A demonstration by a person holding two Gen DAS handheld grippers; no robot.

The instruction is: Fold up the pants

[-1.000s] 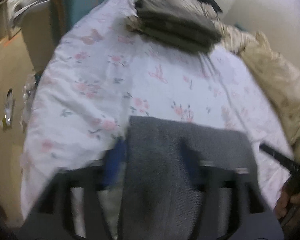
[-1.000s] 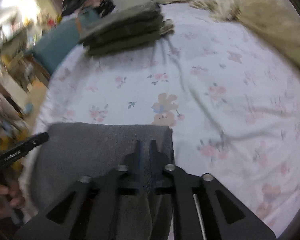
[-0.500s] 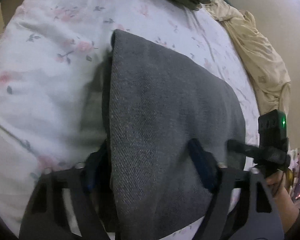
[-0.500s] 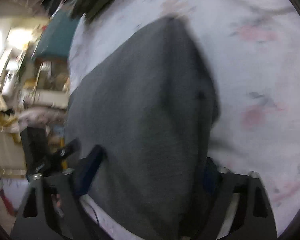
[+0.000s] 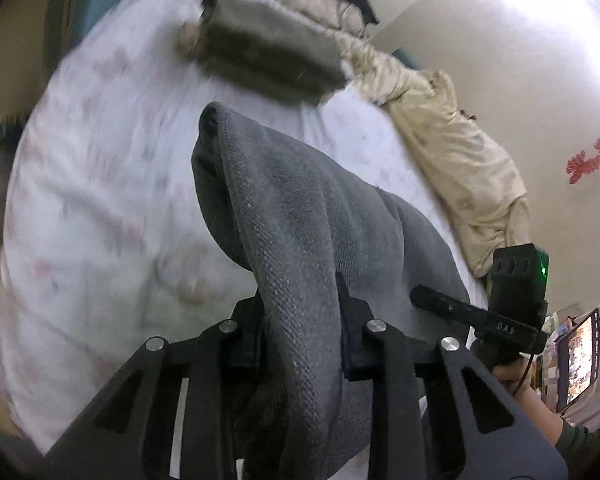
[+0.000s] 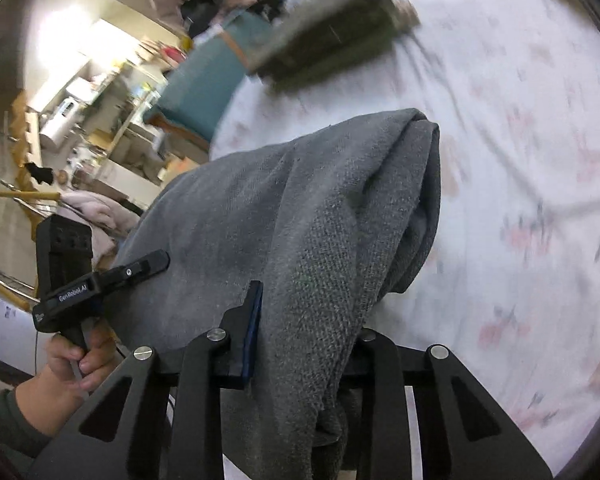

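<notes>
Floral bedsheet (image 5: 100, 168) lies beneath the folded gray pants (image 5: 300, 232), held up between both grippers. Left gripper (image 5: 300, 320) and right gripper (image 6: 304, 332) each clamp the fabric's edge. "GenRobot.AI" marks the left gripper's side.

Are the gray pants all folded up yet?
Nearly. The gray knit pants are already doubled into a thick bundle. The left gripper and right gripper each pinch it above the floral bedsheet. Left: setting it down, maybe beside the dark folded stack.
</notes>
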